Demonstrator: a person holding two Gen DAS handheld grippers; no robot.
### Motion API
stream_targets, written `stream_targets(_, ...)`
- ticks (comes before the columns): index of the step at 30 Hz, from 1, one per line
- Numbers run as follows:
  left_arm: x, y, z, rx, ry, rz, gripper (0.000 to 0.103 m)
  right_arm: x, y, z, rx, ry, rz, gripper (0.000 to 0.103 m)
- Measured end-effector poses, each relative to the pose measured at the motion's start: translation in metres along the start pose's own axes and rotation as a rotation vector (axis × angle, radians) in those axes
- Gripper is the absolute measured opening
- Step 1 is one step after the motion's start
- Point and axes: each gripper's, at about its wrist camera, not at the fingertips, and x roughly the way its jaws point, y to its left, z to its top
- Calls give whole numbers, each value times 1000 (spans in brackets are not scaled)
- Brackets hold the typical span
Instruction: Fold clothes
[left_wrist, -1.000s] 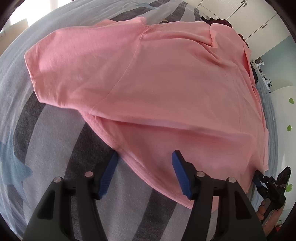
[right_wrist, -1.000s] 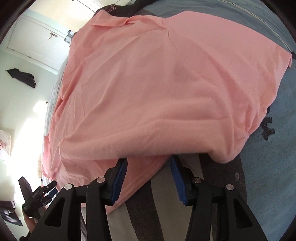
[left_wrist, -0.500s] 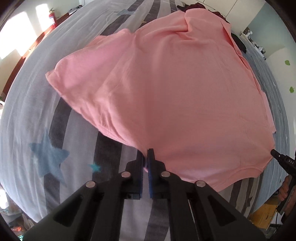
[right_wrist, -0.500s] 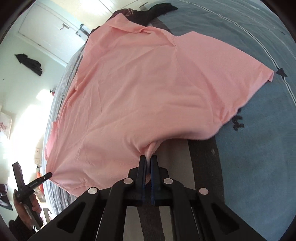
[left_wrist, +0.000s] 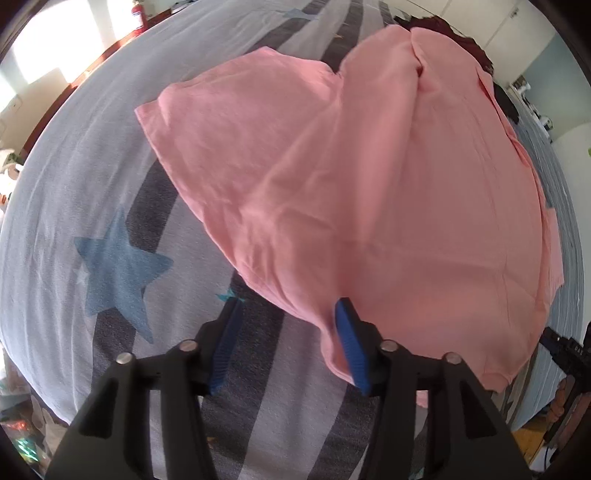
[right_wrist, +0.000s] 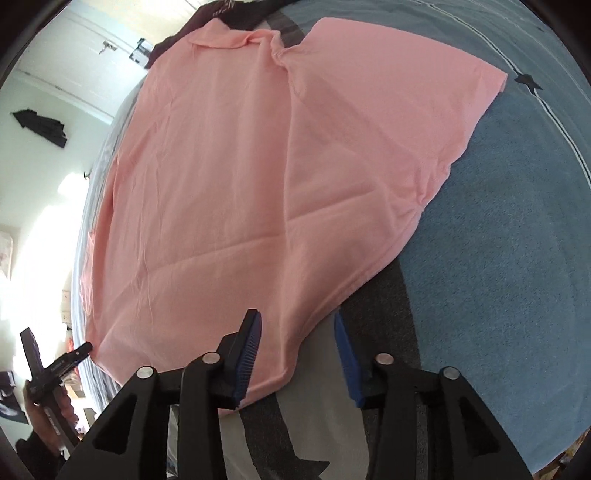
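Note:
A pink polo shirt (left_wrist: 369, 177) lies spread on the striped bed cover (left_wrist: 74, 166), collar at the far end. My left gripper (left_wrist: 288, 302) hovers over the shirt's near hem corner. Its jaws are opening, and the cloth edge lies loose by the right pad (left_wrist: 351, 347) without being pinched. In the right wrist view the same shirt (right_wrist: 229, 184) fills the middle. My right gripper (right_wrist: 295, 315) stands above the other hem corner with its jaws opening, and the hem lies loose under them. Each view shows the other gripper in a hand: the right gripper (left_wrist: 565, 354) and the left gripper (right_wrist: 55, 365).
A dark garment (left_wrist: 461, 37) lies beyond the collar, also seen as the dark garment (right_wrist: 236, 7) in the right wrist view. Blue star (left_wrist: 118, 266) prints mark the cover. A blue blanket area (right_wrist: 517, 258) lies right of the shirt. The bed's edge and floor (left_wrist: 532, 439) are close at the near corner.
Both grippers closed on the shirt's hem corners and drew them toward me. They have now opened and let go. The shirt lies flatter, and both views sit higher and farther back.

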Motion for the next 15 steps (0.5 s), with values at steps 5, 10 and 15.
stream_targets(5,22,14,6,-79,50,-50,61,11,-24,15,77,-14,4,40)
stream_targets(10,26,3,16,-50,17,-41,52,25,-18,25,95,-34,27,42)
stream_targets(15,20,10,35,-76,20,-122,3,27,-12,42,131,-65,83,4)
